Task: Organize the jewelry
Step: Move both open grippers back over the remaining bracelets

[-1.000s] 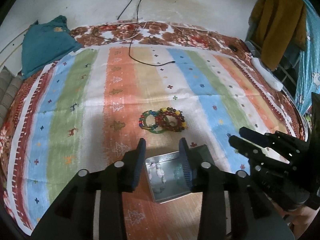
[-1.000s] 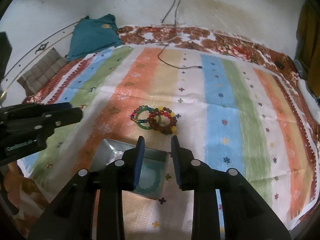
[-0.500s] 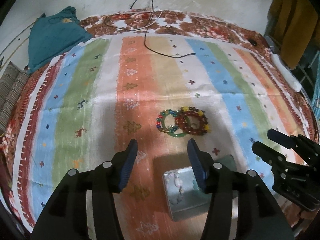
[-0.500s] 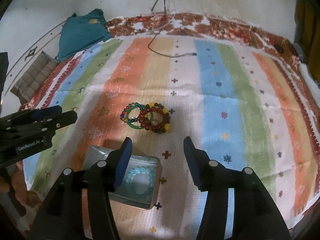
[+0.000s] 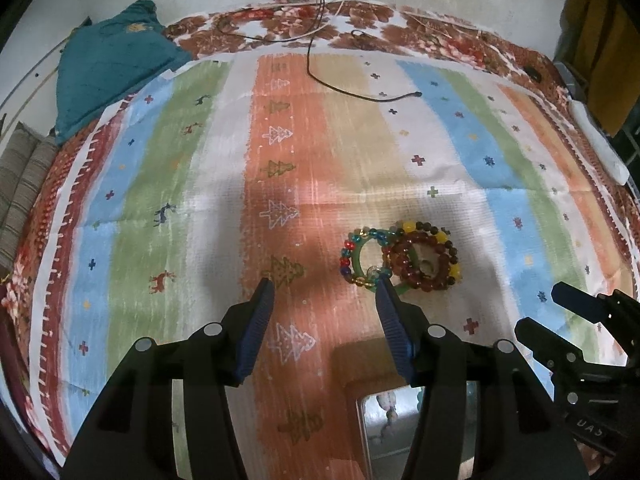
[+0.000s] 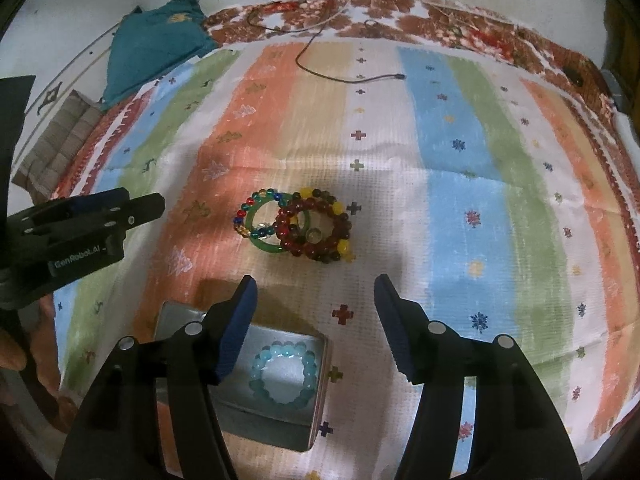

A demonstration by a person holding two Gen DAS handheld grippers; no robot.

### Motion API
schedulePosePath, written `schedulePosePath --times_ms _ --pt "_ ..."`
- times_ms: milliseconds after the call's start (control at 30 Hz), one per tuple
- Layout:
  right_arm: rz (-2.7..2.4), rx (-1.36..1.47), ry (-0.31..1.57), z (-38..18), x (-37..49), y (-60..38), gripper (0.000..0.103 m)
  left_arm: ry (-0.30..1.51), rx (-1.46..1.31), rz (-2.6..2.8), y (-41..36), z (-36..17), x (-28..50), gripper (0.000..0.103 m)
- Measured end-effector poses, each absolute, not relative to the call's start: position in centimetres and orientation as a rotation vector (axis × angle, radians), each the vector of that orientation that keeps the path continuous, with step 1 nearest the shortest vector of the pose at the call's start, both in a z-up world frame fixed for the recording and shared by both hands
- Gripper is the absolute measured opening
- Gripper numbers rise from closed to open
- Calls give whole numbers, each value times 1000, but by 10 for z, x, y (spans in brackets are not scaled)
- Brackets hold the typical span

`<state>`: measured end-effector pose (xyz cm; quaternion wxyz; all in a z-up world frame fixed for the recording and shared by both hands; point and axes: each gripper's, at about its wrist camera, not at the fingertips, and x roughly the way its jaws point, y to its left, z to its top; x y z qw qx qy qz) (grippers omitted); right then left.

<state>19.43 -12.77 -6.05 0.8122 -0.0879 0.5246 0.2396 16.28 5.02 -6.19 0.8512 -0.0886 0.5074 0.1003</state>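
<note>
A pile of bracelets lies on the striped cloth: a dark red beaded one (image 6: 316, 228) (image 5: 424, 258), a multicoloured beaded one (image 6: 246, 216) (image 5: 352, 256) and a green bangle (image 6: 264, 245). A metal box (image 6: 320, 364) (image 5: 370, 432) nearer me holds a light blue beaded bracelet (image 6: 284, 374). My right gripper (image 6: 314, 300) is open and empty, above the box's far right side. My left gripper (image 5: 324, 300) is open and empty, left of the pile; its right fingertip overlaps the pile's near edge. Each gripper shows in the other's view (image 6: 92, 224) (image 5: 580, 328).
A black cable (image 5: 360, 94) lies on the cloth's far side. A teal cushion (image 5: 108, 60) and a striped cushion (image 6: 56, 140) sit at the far left. A white object (image 5: 596, 140) lies along the right edge. Clothes (image 5: 600, 40) hang at the far right.
Both grippers opened wide and drew back from the box. The blue bracelet now lies uncovered in the box. The left gripper shifted left, away from the box.
</note>
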Motion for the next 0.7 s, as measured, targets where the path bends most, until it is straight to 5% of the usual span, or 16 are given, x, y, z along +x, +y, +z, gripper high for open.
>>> schedulePosePath --times_ms 700 --pt "479 -233 1200 -92 223 -105 61 1105 -141 240 61 -89 202 54"
